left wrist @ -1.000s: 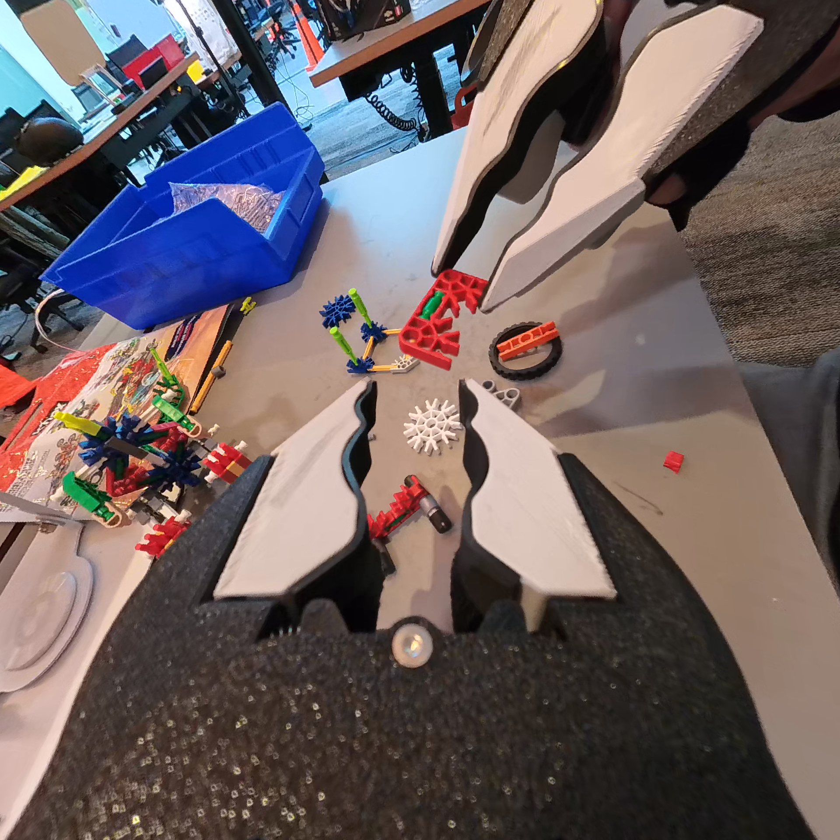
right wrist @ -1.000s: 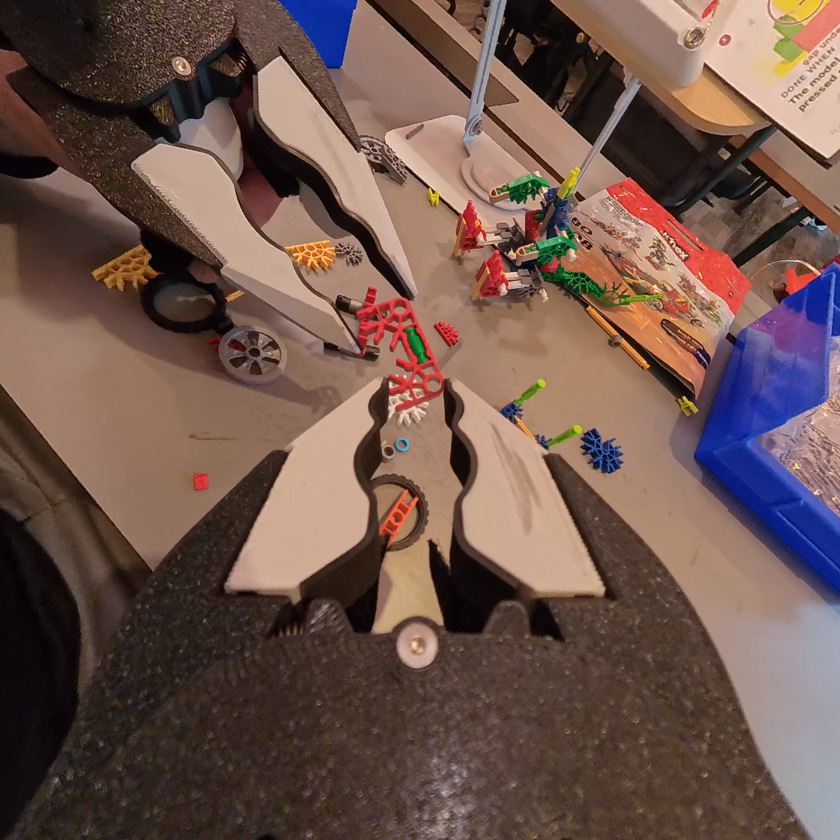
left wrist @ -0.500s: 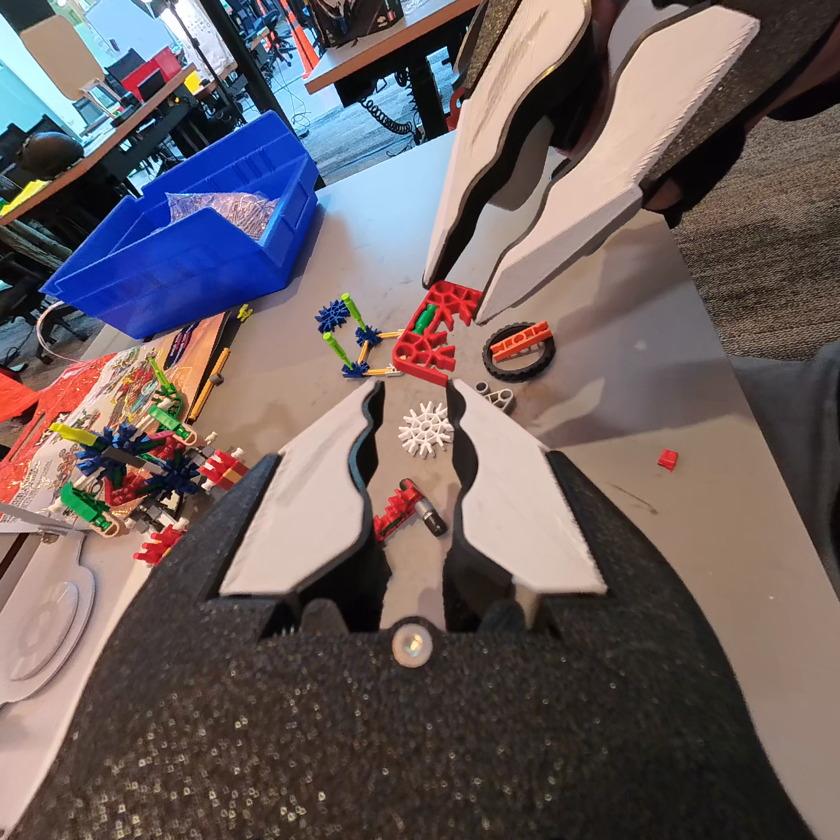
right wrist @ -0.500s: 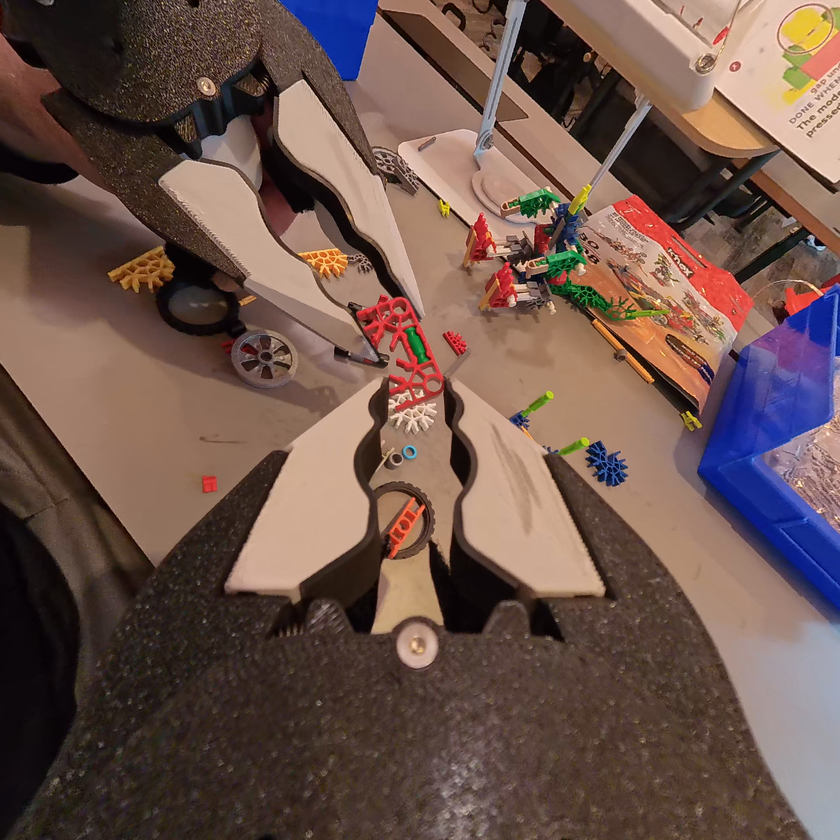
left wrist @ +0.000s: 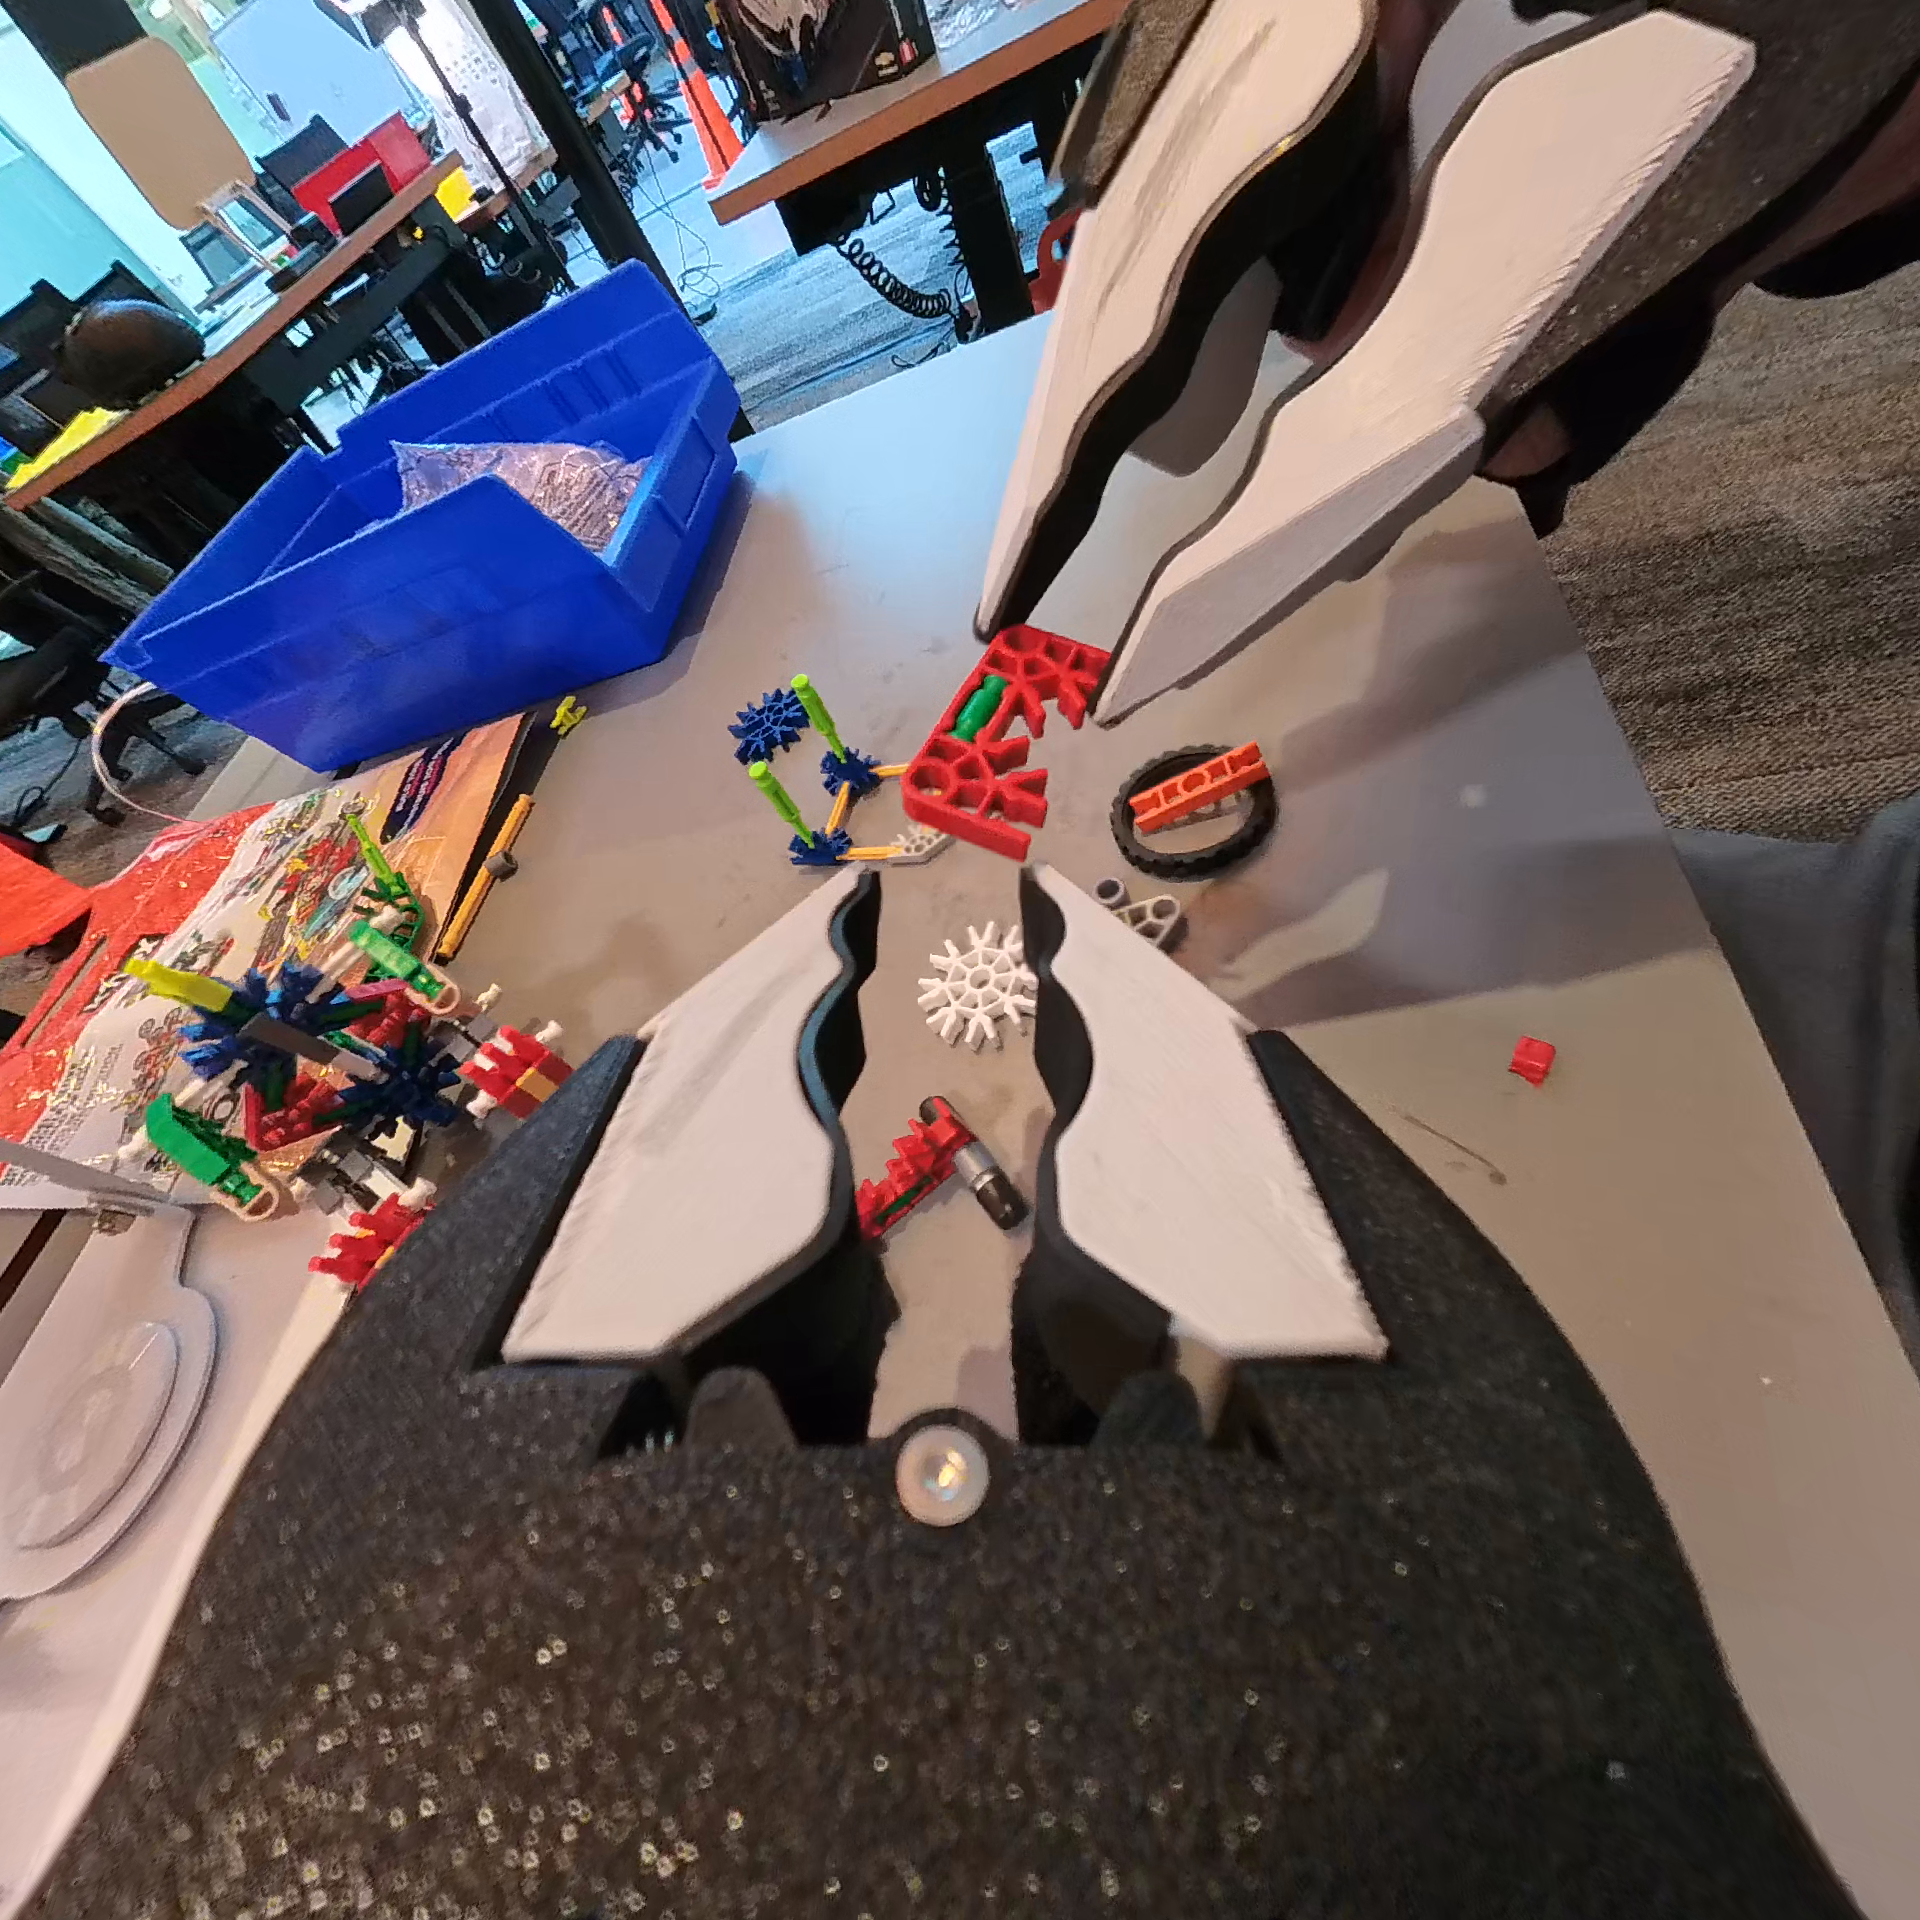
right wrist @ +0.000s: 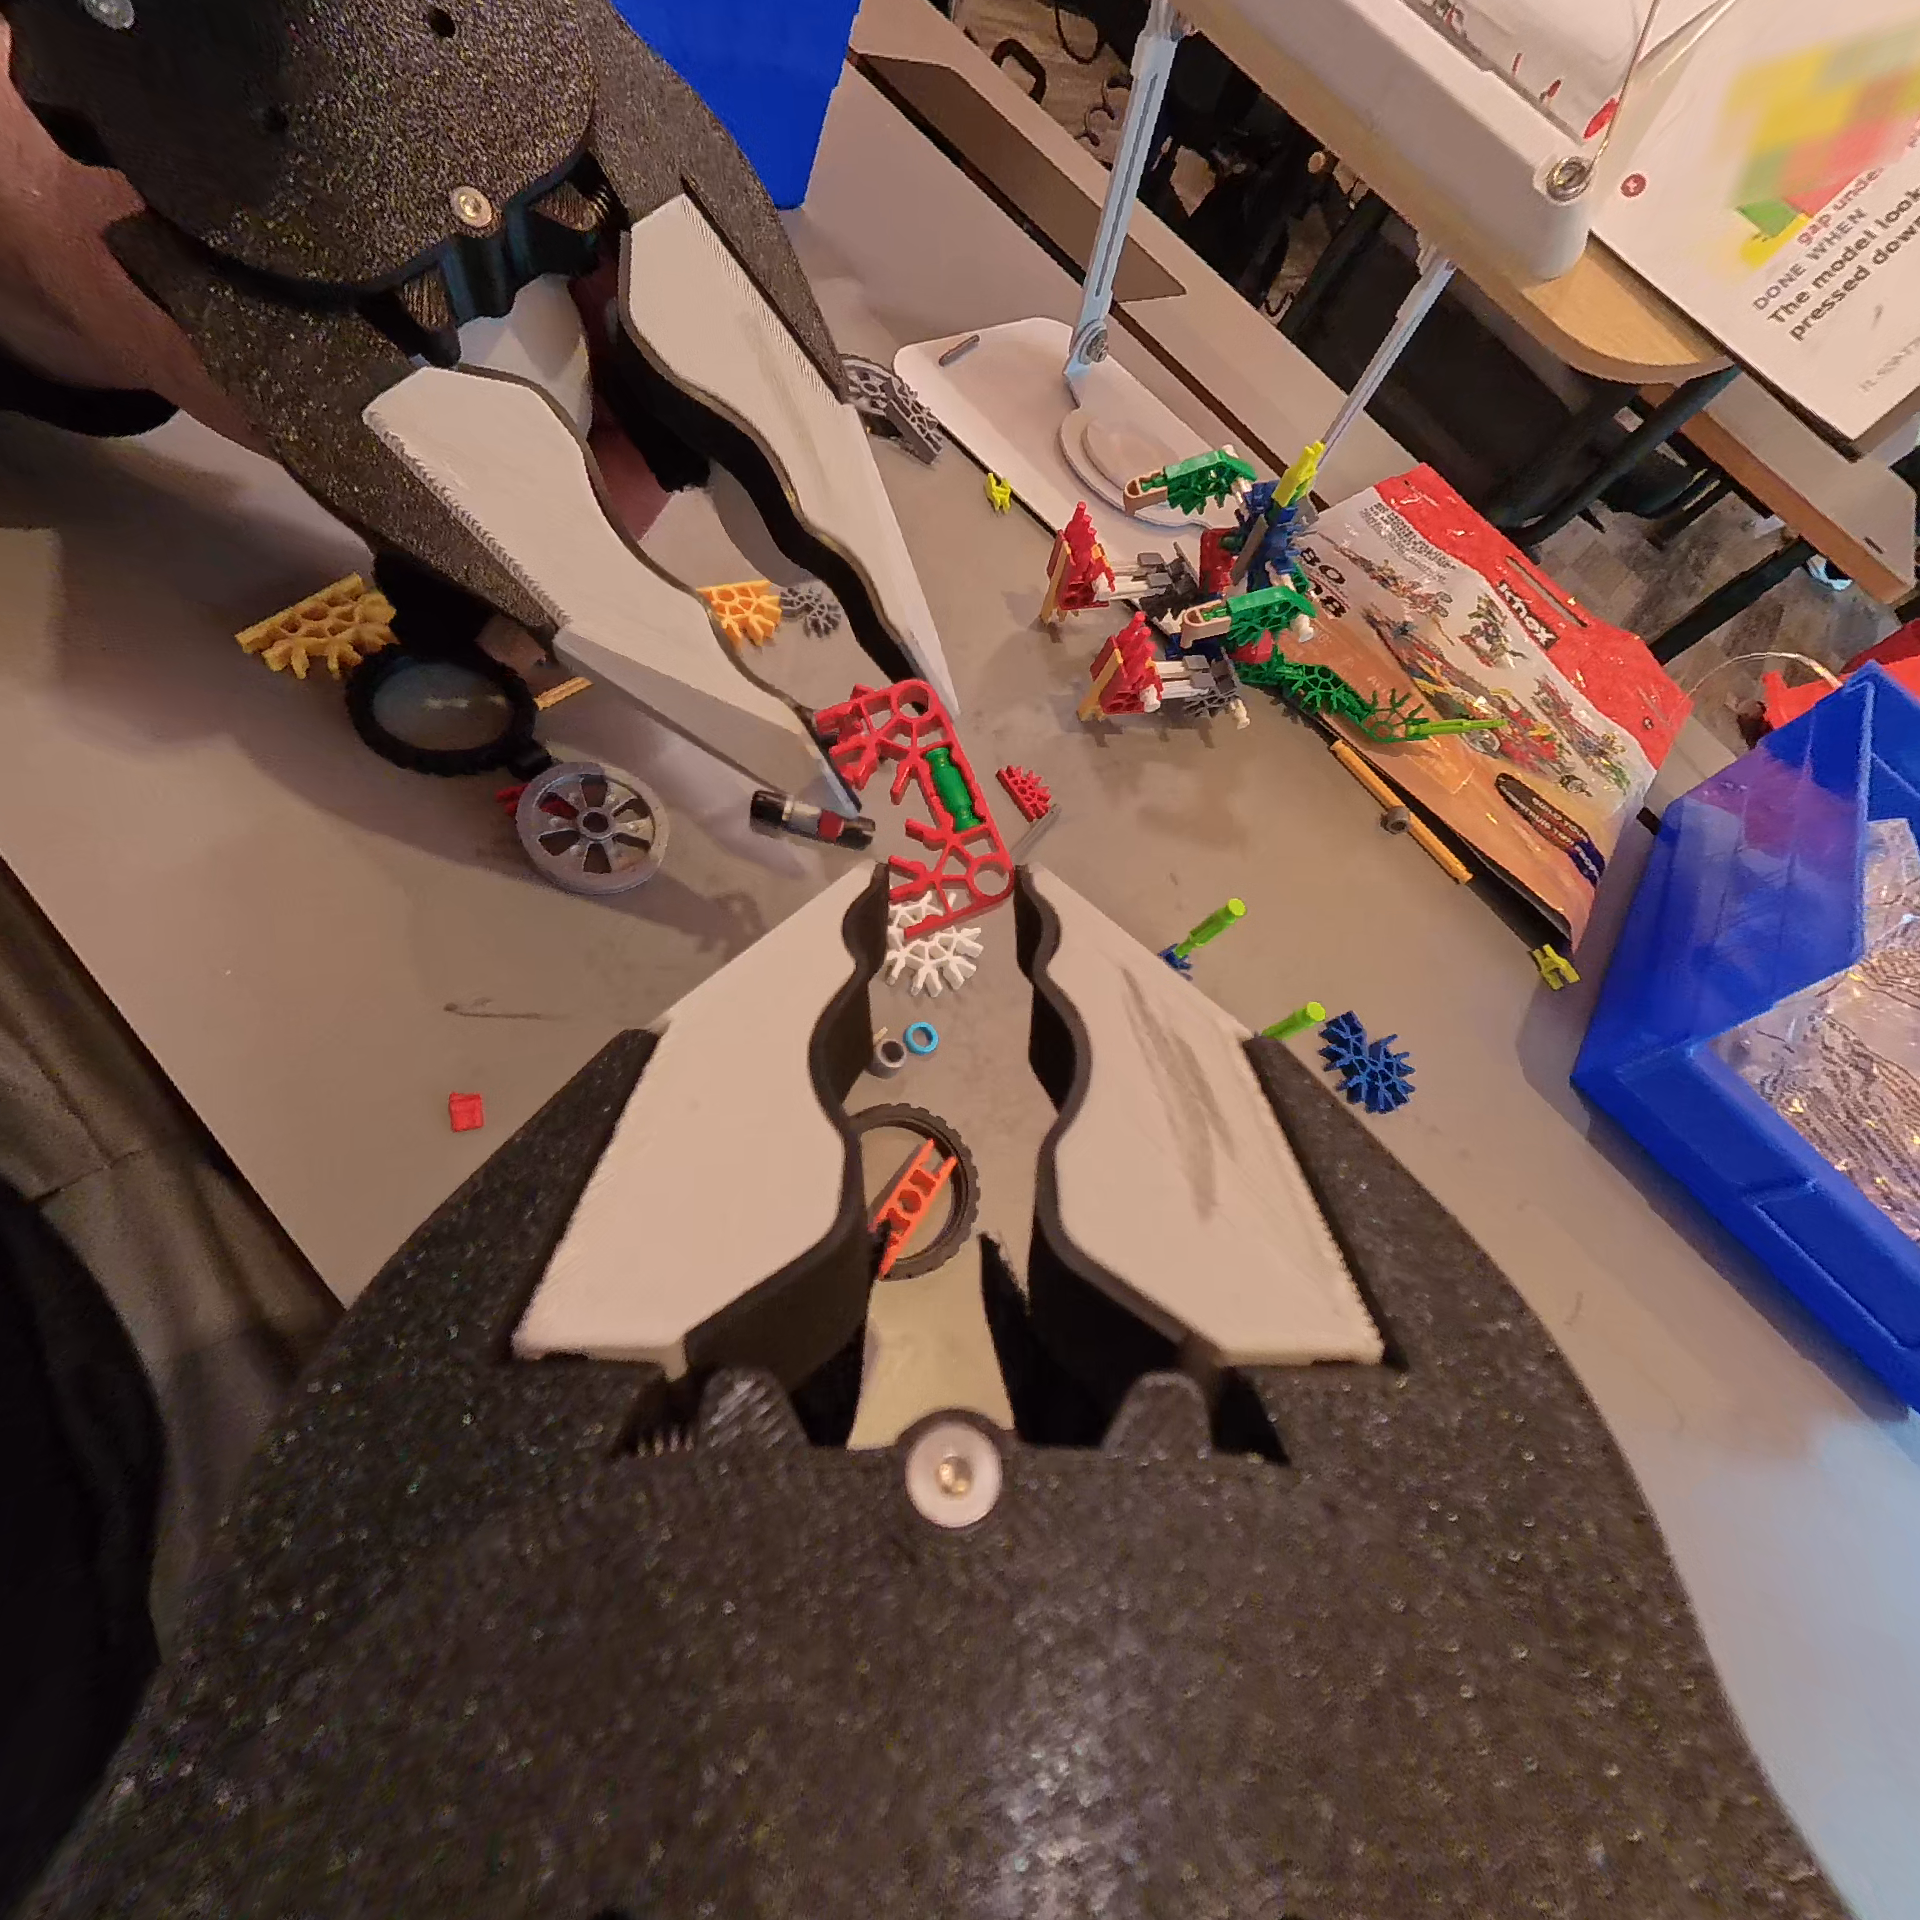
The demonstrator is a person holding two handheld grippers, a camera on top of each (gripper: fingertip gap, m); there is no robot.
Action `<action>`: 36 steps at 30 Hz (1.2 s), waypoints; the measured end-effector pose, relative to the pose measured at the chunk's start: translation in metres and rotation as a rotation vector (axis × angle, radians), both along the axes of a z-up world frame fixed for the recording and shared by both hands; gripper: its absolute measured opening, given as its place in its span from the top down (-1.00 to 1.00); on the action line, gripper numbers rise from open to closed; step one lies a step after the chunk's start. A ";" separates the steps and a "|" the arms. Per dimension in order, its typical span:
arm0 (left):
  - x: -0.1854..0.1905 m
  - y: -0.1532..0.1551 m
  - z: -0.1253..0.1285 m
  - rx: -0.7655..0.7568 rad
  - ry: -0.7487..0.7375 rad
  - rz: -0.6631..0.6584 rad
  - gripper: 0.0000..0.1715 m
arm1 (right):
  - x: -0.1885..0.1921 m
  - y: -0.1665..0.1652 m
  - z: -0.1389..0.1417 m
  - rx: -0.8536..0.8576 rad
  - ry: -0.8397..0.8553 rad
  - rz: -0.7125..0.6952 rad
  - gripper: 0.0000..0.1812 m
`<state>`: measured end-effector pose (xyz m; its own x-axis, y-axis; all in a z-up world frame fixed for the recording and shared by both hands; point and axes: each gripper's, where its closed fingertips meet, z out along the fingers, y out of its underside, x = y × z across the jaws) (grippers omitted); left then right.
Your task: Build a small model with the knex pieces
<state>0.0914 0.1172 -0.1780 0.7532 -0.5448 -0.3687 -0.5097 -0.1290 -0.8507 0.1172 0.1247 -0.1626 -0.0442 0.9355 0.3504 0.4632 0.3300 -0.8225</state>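
Observation:
A red lattice panel [left wrist: 987, 748] with a green rod clipped in it lies flat on the grey table [left wrist: 1455, 935]. My left gripper [left wrist: 945, 883] is open and empty, with its tips just short of the panel's near end. A white snowflake connector [left wrist: 977, 982] and a red piece on a grey rod [left wrist: 935, 1153] lie on the table under it. My right gripper [right wrist: 951, 873] is open and empty, with its tips at the other end of the panel [right wrist: 925, 800]. It shows in the left wrist view [left wrist: 1044, 675], coming down from the top right. The left gripper [right wrist: 894, 748] faces it.
A black tyre with an orange piece in it [left wrist: 1195, 810], blue connectors with green rods [left wrist: 821, 769], a built model [left wrist: 301, 1081] on a red booklet and a blue bin [left wrist: 416, 582] lie around. A grey wheel [right wrist: 592, 826], yellow connectors [right wrist: 317, 623] and a lamp base [right wrist: 997, 395] lie farther off. The table edge [left wrist: 1766, 1143] is close on the right. My left and right fingertips are right by each other. The white snowflake connector [left wrist: 977, 982] sits 8 centimetres or so from the ends of my left fingers.
Almost nothing. Both grippers stay open at opposite ends of the red panel. The right wrist view has shifted slightly, and no piece has moved.

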 end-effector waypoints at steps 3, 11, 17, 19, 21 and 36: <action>-0.003 0.001 0.003 0.002 -0.016 0.010 0.70 | 0.002 0.003 0.001 0.007 0.001 -0.008 0.74; -0.035 0.005 0.016 0.013 -0.026 0.096 0.68 | 0.021 0.021 0.004 0.025 -0.004 -0.069 0.74; -0.068 0.006 0.030 0.033 -0.023 0.184 0.69 | 0.031 0.030 0.007 0.033 0.001 -0.096 0.74; -0.077 0.004 0.029 0.005 -0.031 0.194 0.68 | 0.032 0.031 0.006 0.030 -0.002 -0.099 0.74; -0.082 0.002 0.020 -0.046 -0.023 0.199 0.68 | 0.033 0.030 0.005 0.030 -0.007 -0.099 0.74; -0.071 -0.004 -0.044 -0.269 0.146 0.104 0.69 | 0.027 0.021 -0.005 0.016 -0.018 -0.071 0.74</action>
